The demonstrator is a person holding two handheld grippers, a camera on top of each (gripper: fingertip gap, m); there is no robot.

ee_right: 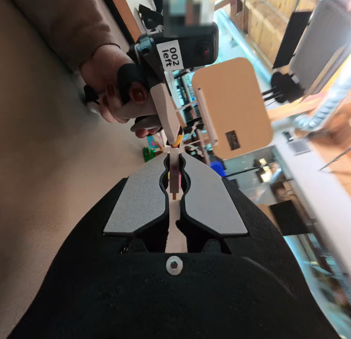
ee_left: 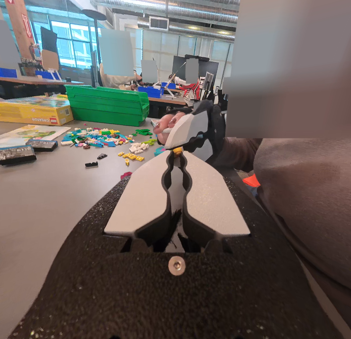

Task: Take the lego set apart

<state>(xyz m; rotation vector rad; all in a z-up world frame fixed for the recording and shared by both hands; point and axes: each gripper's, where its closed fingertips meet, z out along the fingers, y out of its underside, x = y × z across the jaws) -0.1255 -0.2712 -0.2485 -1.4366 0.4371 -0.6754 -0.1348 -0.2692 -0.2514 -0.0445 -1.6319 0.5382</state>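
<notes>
Left wrist view: the left gripper [ee_left: 176, 155] pinches a small yellow lego piece [ee_left: 177, 150] at its fingertips, tip to tip with the right gripper [ee_left: 175, 146], above the grey table [ee_left: 47, 187]. Behind that yellow piece lie a scattered pile of multicoloured loose bricks [ee_left: 98, 137], a green plastic bin [ee_left: 108, 103] and a yellow cardboard box [ee_left: 36, 111]. Right wrist view: the right gripper [ee_right: 173, 158] clamps a thin white lego strip [ee_right: 173, 170], which meets the yellow piece [ee_right: 178, 139] held by the left gripper [ee_right: 173, 142].

We see a small yellow-and-white lego piece [ee_left: 177, 151] aloft, clamped between two claws; loose bricks [ee_left: 98, 137] lie scattered on the worktop.
</notes>
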